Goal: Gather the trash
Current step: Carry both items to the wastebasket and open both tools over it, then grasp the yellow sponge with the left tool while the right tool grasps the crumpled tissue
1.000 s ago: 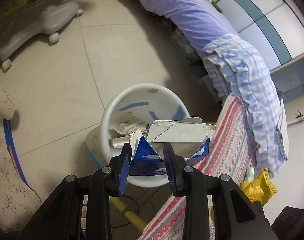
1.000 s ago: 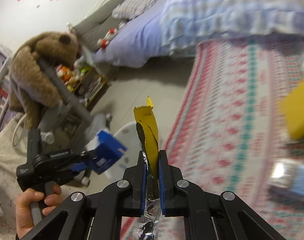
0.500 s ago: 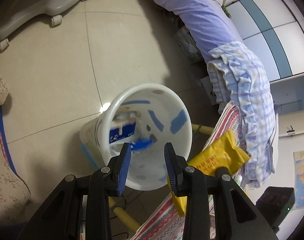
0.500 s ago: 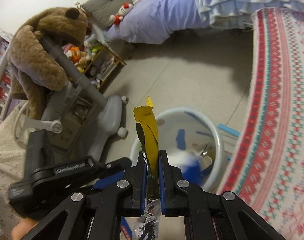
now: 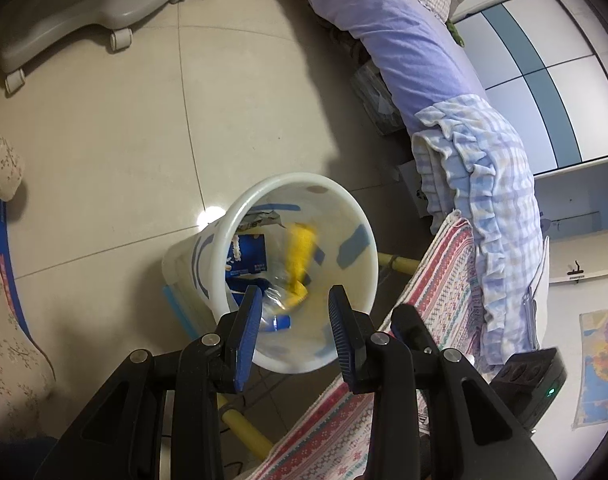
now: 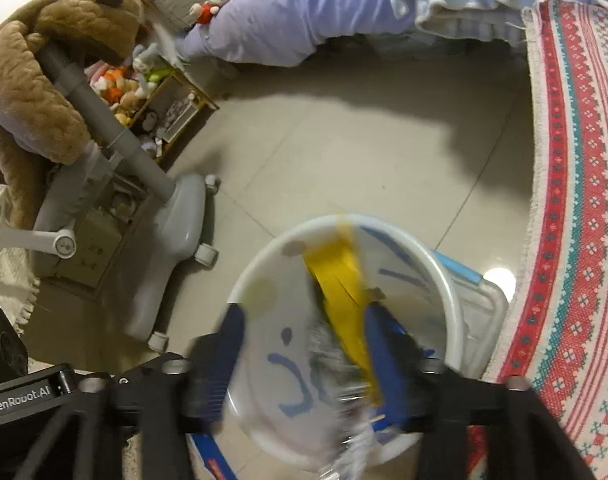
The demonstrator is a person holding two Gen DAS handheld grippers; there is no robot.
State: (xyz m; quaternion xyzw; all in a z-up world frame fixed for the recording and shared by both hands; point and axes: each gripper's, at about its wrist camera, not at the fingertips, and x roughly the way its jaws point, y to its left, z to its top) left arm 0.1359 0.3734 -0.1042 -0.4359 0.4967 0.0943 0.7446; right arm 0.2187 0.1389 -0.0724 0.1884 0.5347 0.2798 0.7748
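The yellow wrapper (image 6: 342, 292) is dropping into the white bin (image 6: 448, 280), blurred in the right wrist view as it slides past the right tongs (image 6: 304, 344), whose jaws have just been opening. It lies between them, close against the right-hand jaw, but nothing looks to press on it. From the left wrist view the same yellow wrapper (image 5: 299, 256) shows inside the bin (image 5: 360, 220), above a blue carton (image 5: 247, 254) and some crinkled clear plastic lying at the bottom.

It looks a thin, light foil packet: soft, crackly, a bit slick, likely to flutter rather than fall straight. If it catches on the rim, a pinch on a flat end or crimped edge should hold it best.

The left tongs (image 5: 293, 320) hover over the bin's mouth, jaws partly apart with nothing between them.

The bin stands on pale glossy floor tiles (image 5: 103, 140), just beside a red patterned cloth (image 6: 564, 200). Around it are a bed with a lilac cover (image 5: 404, 40), a grey wheeled chair base (image 6: 175, 216) and a big brown stuffed bear (image 6: 35, 60).
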